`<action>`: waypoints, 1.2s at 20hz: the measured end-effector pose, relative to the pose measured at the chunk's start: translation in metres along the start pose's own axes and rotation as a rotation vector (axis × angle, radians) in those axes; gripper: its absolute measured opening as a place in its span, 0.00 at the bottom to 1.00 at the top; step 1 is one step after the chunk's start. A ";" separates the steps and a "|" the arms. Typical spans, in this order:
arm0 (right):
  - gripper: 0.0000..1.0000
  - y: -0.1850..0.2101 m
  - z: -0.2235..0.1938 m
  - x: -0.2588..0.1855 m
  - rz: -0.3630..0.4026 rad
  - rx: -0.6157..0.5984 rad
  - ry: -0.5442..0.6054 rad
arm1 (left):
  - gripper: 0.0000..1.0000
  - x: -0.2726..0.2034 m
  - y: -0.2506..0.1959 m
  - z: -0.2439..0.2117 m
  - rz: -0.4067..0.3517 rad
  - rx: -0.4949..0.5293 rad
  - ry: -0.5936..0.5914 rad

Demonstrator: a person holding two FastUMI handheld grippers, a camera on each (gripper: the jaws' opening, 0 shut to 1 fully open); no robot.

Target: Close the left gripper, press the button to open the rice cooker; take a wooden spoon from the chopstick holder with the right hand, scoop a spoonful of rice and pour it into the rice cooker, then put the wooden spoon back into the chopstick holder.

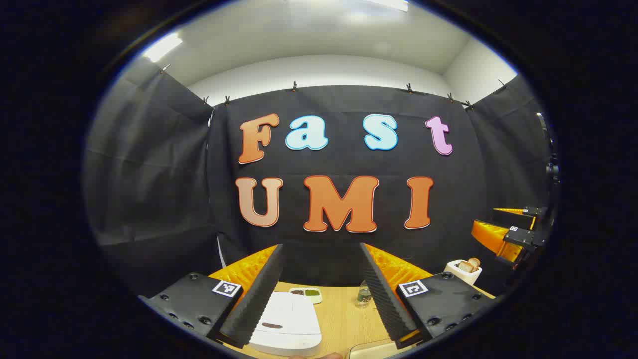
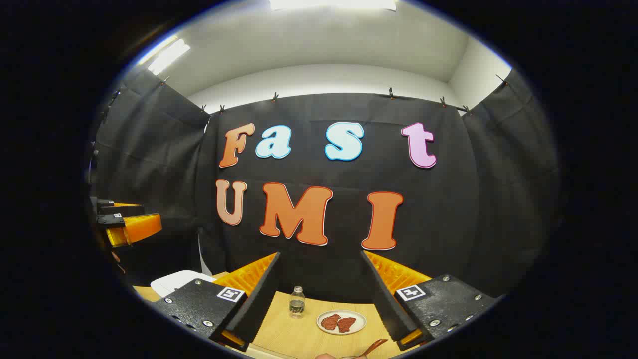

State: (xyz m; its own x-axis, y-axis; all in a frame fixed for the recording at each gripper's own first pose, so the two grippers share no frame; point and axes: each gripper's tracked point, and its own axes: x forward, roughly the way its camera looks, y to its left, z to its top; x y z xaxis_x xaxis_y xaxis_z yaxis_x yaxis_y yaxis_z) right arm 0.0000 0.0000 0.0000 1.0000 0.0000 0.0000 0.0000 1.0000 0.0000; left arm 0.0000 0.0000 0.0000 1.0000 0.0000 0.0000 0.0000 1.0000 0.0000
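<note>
The left gripper [image 1: 321, 291] is held above the wooden table [image 1: 344, 319], jaws spread wide and empty. The white rice cooker [image 1: 286, 324] lies flat below between its fingers, long axis running away toward the wall (lid down). The right gripper [image 2: 319, 299] is likewise wide open and empty. The chopstick holder [image 1: 463, 271] stands upright at the right, wooden handles poking up.

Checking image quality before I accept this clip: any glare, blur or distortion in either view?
Left gripper view: sharp, strong fisheye bending at the edges, ceiling light blown out, rice cooker evenly lit. Right gripper view: same bending, bright ceiling glare, bottle and plate crisp.
</note>
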 end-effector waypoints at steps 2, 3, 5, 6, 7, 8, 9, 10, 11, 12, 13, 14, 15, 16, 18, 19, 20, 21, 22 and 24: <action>0.95 -0.001 0.001 -0.001 0.005 0.005 0.000 | 1.00 0.000 0.001 0.000 0.008 -0.006 -0.001; 0.95 -0.003 0.001 0.000 0.003 0.009 0.001 | 1.00 -0.001 0.002 0.002 0.009 -0.006 0.001; 0.95 -0.007 -0.001 0.002 -0.007 0.016 0.005 | 0.99 -0.002 0.006 0.001 0.015 -0.004 0.001; 0.95 -0.008 -0.001 0.001 -0.006 0.022 0.005 | 0.98 -0.002 0.007 0.002 0.018 -0.007 0.000; 0.95 -0.008 -0.002 0.001 -0.005 0.030 0.007 | 0.98 -0.002 0.007 0.002 0.017 -0.009 0.002; 0.95 -0.009 -0.002 0.002 -0.005 0.035 0.011 | 0.98 -0.001 0.008 0.000 0.020 -0.009 0.005; 0.95 -0.009 -0.005 0.001 -0.008 0.041 0.016 | 0.98 -0.001 0.008 -0.002 0.019 -0.010 0.010; 0.95 -0.010 -0.007 0.002 -0.007 0.046 0.021 | 0.98 -0.001 0.008 -0.003 0.019 -0.014 0.014; 0.95 -0.011 -0.009 0.002 -0.010 0.048 0.027 | 0.98 -0.001 0.008 -0.004 0.017 -0.020 0.015; 0.95 -0.012 -0.012 0.003 -0.013 0.049 0.033 | 0.98 -0.001 0.008 -0.004 0.016 -0.025 0.016; 0.95 -0.014 -0.014 0.004 -0.014 0.048 0.037 | 0.98 -0.001 0.009 -0.005 0.017 -0.025 0.017; 0.95 -0.016 -0.016 0.002 -0.017 0.048 0.042 | 0.98 -0.001 0.009 -0.006 0.018 -0.024 0.019; 0.95 -0.016 -0.018 0.003 -0.016 0.050 0.048 | 0.98 0.002 0.009 -0.007 0.018 -0.023 0.021; 0.95 -0.016 -0.020 0.003 -0.018 0.052 0.053 | 0.99 0.002 0.009 -0.008 0.018 -0.024 0.022; 0.95 -0.016 -0.024 0.003 -0.020 0.054 0.063 | 1.00 0.001 0.008 -0.009 0.015 -0.028 0.023; 0.95 -0.018 -0.025 0.004 -0.023 0.053 0.067 | 1.00 0.002 0.009 -0.011 0.015 -0.027 0.026; 0.95 -0.018 -0.026 0.004 -0.024 0.051 0.069 | 0.99 0.002 0.010 -0.012 0.019 -0.021 0.027; 0.95 -0.019 -0.028 0.004 -0.028 0.048 0.072 | 0.99 0.003 0.012 -0.016 0.026 -0.015 0.033; 0.95 -0.019 -0.029 0.003 -0.031 0.045 0.076 | 0.99 0.004 0.015 -0.018 0.032 -0.014 0.037; 0.95 -0.021 -0.032 0.002 -0.039 0.035 0.085 | 0.99 0.004 0.026 -0.021 0.054 -0.007 0.047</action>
State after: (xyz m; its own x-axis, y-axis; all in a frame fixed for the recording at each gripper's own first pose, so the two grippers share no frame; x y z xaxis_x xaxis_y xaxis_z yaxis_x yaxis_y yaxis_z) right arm 0.0020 -0.0212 -0.0316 0.9956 -0.0371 -0.0855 0.0401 0.9986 0.0336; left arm 0.0044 0.0259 -0.0215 0.9974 0.0537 -0.0476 -0.0541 0.9985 -0.0060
